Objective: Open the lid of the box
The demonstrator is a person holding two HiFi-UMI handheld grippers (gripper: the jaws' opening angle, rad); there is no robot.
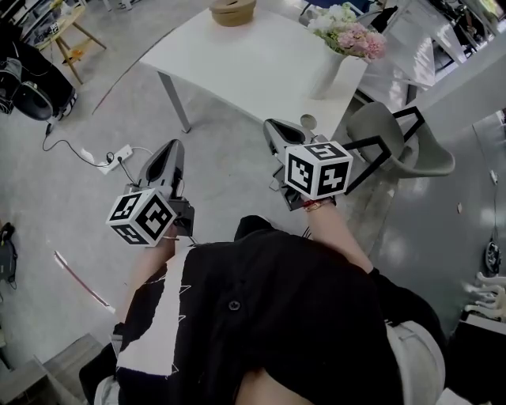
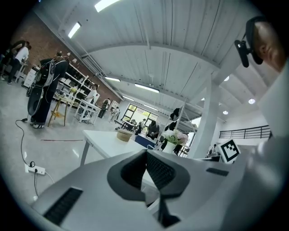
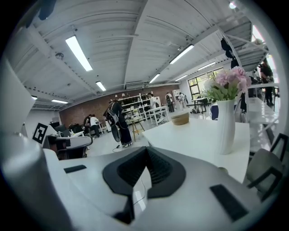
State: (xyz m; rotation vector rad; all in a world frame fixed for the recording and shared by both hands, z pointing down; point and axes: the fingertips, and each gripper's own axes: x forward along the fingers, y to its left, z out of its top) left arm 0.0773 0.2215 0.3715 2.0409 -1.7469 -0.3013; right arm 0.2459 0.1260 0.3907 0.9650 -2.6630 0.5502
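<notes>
A round tan box (image 1: pixel 232 11) with its lid on sits at the far end of a white table (image 1: pixel 253 55). It shows small in the left gripper view (image 2: pixel 125 134) and in the right gripper view (image 3: pixel 180 118). Both grippers are held in the air short of the table, well away from the box. My left gripper (image 1: pixel 168 152) is shut with nothing between its jaws (image 2: pixel 146 152). My right gripper (image 1: pixel 278 128) hangs near the table's near corner, also shut and empty (image 3: pixel 146 150).
A white vase of pink and white flowers (image 1: pixel 341 43) stands at the table's right edge. A grey chair (image 1: pixel 399 146) is to the right of the table. A power strip with cables (image 1: pixel 115 156) lies on the floor at the left. People and racks stand far off.
</notes>
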